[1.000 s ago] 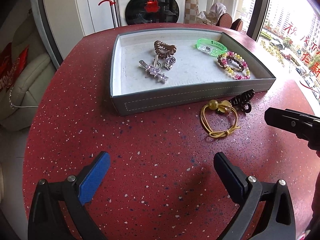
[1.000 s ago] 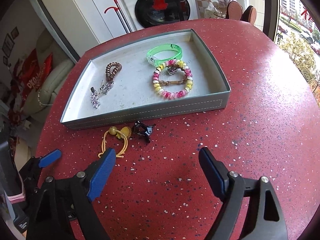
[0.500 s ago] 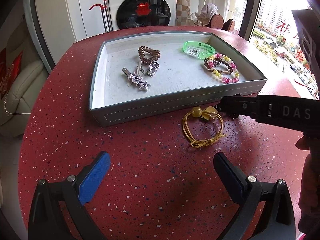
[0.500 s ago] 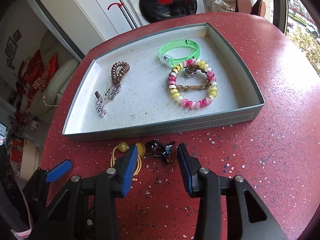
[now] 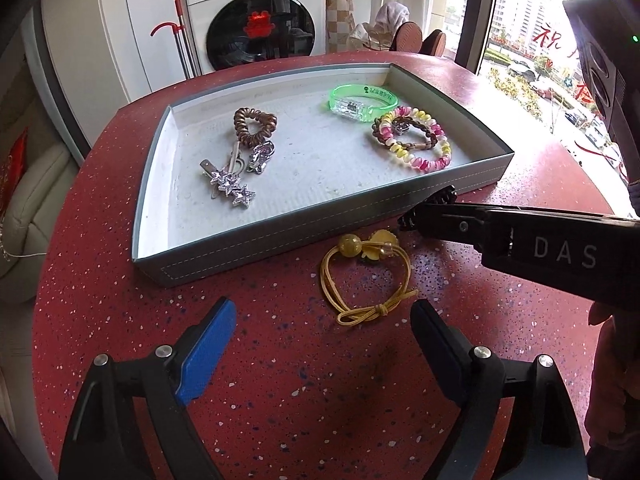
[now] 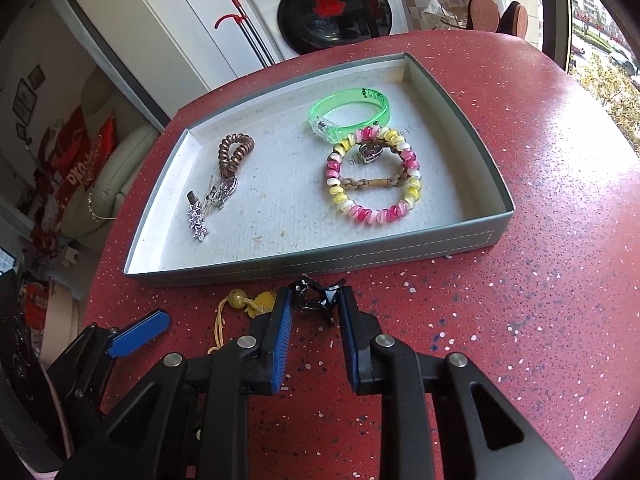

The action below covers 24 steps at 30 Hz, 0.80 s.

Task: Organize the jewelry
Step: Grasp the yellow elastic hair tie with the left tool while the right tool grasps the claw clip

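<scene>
A black claw clip (image 6: 316,298) lies on the red table just before the grey tray (image 6: 320,268). My right gripper (image 6: 316,304) straddles it, its jaws closing, and both pads touch the clip's sides. In the left wrist view the right gripper (image 5: 416,216) hides most of the clip (image 5: 444,196). A yellow hair tie (image 5: 366,276) with beads lies left of the clip. My left gripper (image 5: 322,312) is open just short of the tie, holding nothing. The tray (image 5: 280,236) holds a green bangle (image 5: 362,98), a bead bracelet (image 5: 414,142), a brown coil tie (image 5: 254,122) and a star clip (image 5: 230,186).
The table is round with a speckled red top (image 6: 540,280) that drops off on every side. Behind it stand a washing machine (image 5: 260,20) and a red-handled mop (image 5: 180,32). A pale sofa (image 6: 108,184) is at the left and a window at the right.
My right gripper came forward to the black claw clip and its jaws narrowed from wide apart to the clip's width. The left gripper drifted toward the yellow hair tie.
</scene>
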Each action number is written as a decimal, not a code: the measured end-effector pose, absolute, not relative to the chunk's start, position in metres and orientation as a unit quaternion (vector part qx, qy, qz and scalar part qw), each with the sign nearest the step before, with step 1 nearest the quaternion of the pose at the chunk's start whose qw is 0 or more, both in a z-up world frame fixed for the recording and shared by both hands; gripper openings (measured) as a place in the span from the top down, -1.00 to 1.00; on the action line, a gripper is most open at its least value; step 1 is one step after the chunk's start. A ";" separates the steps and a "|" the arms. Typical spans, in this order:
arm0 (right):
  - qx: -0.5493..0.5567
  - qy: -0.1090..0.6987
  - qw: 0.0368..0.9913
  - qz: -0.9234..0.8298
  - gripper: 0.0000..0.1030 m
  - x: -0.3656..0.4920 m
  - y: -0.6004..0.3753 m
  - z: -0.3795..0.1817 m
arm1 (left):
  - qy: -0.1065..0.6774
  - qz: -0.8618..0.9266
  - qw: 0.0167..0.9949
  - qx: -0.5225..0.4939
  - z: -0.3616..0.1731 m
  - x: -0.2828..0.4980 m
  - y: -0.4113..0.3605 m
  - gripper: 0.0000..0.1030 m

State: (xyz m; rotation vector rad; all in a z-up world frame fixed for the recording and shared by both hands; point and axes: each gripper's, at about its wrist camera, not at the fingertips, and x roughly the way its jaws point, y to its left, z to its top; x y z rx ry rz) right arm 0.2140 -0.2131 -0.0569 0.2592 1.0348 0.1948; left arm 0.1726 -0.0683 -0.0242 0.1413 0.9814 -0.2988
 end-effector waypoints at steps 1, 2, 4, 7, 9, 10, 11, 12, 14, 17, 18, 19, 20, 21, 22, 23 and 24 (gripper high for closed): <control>0.125 0.491 0.857 0.091 0.51 0.213 -0.215 -0.056 | 0.468 -0.147 0.868 0.071 -0.024 0.173 -0.071 -0.99; 0.126 0.490 0.858 0.089 0.51 0.212 -0.218 -0.055 | 0.467 -0.150 0.868 0.075 -0.025 0.174 -0.073 -0.90; 0.129 0.488 0.859 0.086 0.51 0.210 -0.223 -0.052 | 0.475 -0.156 0.862 0.084 -0.027 0.177 -0.079 -0.72; 0.130 0.485 0.861 0.083 0.51 0.205 -0.228 -0.050 | 0.472 -0.162 0.862 0.086 -0.028 0.178 -0.084 -0.72; 0.132 0.484 0.861 0.081 0.51 0.202 -0.231 -0.049 | 0.471 -0.168 0.862 0.088 -0.027 0.178 -0.086 -0.57; 0.134 0.483 0.861 0.080 0.51 0.201 -0.232 -0.049 | 0.471 -0.171 0.861 0.088 -0.026 0.177 -0.086 -0.52; 0.136 0.483 0.862 0.079 0.51 0.199 -0.233 -0.049 | 0.470 -0.175 0.861 0.088 -0.025 0.176 -0.086 -0.38; 0.137 0.483 0.862 0.078 0.51 0.198 -0.234 -0.049 | 0.469 -0.180 0.860 0.087 -0.025 0.176 -0.086 -0.20; 0.138 0.482 0.862 0.077 0.51 0.196 -0.237 -0.049 | 0.465 -0.185 0.861 0.093 -0.023 0.174 -0.088 0.11; 0.140 0.481 0.862 0.076 0.51 0.191 -0.239 -0.048 | 0.465 -0.187 0.860 0.098 -0.021 0.172 -0.088 0.54; 0.140 0.481 0.862 0.076 0.51 0.190 -0.240 -0.048 | 0.466 -0.189 0.859 0.095 -0.021 0.172 -0.087 0.54; 0.141 0.480 0.863 0.076 0.51 0.188 -0.241 -0.048 | 0.467 -0.190 0.859 0.092 -0.021 0.172 -0.086 0.54; 0.141 0.480 0.863 0.076 0.51 0.186 -0.241 -0.047 | 0.469 -0.191 0.858 0.087 -0.020 0.172 -0.085 0.54; 0.141 0.479 0.863 0.077 0.51 0.184 -0.242 -0.047 | 0.470 -0.192 0.857 0.081 -0.020 0.172 -0.082 0.54; 0.140 0.478 0.863 0.078 0.51 0.182 -0.242 -0.046 | 0.471 -0.194 0.857 0.075 -0.018 0.172 -0.080 0.54; 0.139 0.478 0.864 0.078 0.51 0.180 -0.242 -0.046 | 0.471 -0.195 0.858 0.070 -0.017 0.171 -0.077 0.54; 0.139 0.477 0.864 0.079 0.51 0.178 -0.242 -0.045 | 0.471 -0.196 0.858 0.064 -0.015 0.170 -0.074 0.54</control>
